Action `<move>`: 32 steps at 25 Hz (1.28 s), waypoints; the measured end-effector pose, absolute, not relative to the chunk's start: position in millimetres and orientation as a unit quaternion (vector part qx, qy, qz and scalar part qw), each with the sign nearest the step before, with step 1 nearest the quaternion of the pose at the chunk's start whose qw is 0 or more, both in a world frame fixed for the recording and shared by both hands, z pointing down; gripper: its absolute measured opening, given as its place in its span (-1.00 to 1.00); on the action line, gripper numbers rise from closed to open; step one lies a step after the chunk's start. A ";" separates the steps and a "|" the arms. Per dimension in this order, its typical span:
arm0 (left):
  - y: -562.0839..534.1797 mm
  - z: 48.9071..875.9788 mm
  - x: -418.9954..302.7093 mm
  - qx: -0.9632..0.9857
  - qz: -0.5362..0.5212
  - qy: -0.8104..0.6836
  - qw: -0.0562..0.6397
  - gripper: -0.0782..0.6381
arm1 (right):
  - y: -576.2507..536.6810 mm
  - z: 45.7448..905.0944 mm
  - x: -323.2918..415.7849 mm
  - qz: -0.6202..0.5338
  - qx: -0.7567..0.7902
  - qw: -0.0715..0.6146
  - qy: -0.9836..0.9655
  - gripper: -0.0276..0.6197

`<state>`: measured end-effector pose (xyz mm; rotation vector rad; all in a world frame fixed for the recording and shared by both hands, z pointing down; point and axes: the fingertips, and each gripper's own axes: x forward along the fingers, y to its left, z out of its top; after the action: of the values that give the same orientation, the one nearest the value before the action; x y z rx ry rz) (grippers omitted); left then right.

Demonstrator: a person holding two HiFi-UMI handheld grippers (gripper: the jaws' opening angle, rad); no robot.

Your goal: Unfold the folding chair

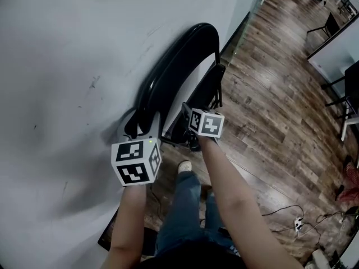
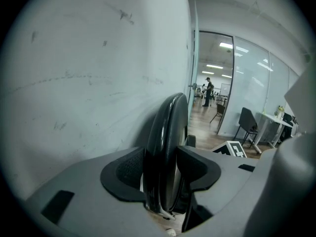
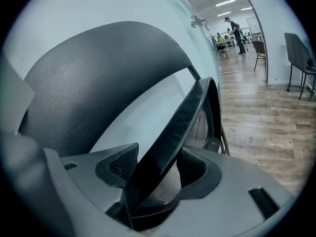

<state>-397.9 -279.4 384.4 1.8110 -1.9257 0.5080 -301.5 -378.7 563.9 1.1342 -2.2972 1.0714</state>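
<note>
A black folding chair (image 1: 180,66) leans, folded, against a white wall. My left gripper (image 1: 140,130) is shut on the near edge of the padded backrest (image 2: 170,132), with a pad on each side in the left gripper view, gripper (image 2: 163,174). My right gripper (image 1: 188,115) is shut on the thin black seat panel (image 3: 174,132), which runs up and away between its pads in the right gripper view, gripper (image 3: 155,171). There the backrest (image 3: 98,78) fills the left, a gap apart from the seat. The chair's legs are mostly hidden behind the grippers.
The white wall (image 1: 61,66) fills the left of the head view. Wooden floor (image 1: 269,105) runs to the right. My legs and one shoe (image 1: 184,166) stand just below the chair. Cables and a power strip (image 1: 297,224) lie at lower right. Other chairs (image 1: 331,24) stand far right.
</note>
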 end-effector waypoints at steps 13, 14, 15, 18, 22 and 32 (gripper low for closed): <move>-305.2 363.2 -370.8 0.652 0.218 -0.692 0.222 -0.22 | -369.8 561.3 -272.7 0.390 0.389 0.180 -0.815 -0.15; -306.6 362.9 -370.4 0.653 0.221 -0.689 0.224 -0.22 | -368.4 561.3 -269.9 0.392 0.387 0.180 -0.815 -0.15; -308.6 362.0 -369.3 0.657 0.226 -0.684 0.222 -0.22 | -366.8 561.4 -266.7 0.394 0.386 0.179 -0.815 -0.15; -316.9 358.2 -361.1 0.668 0.237 -0.672 0.214 -0.22 | -363.3 561.0 -256.2 0.397 0.384 0.179 -0.814 -0.15; -323.5 357.5 -345.8 0.680 0.242 -0.660 0.207 -0.25 | -360.1 560.3 -243.1 0.402 0.383 0.177 -0.813 -0.15; -324.4 368.2 -343.9 0.681 0.246 -0.663 0.191 -0.29 | -340.6 570.8 -187.6 0.429 0.363 0.148 -0.814 -0.12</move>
<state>-343.9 -324.4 368.2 1.9145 -1.8613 0.6903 -187.6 -340.6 570.8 1.0451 -2.3414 1.2328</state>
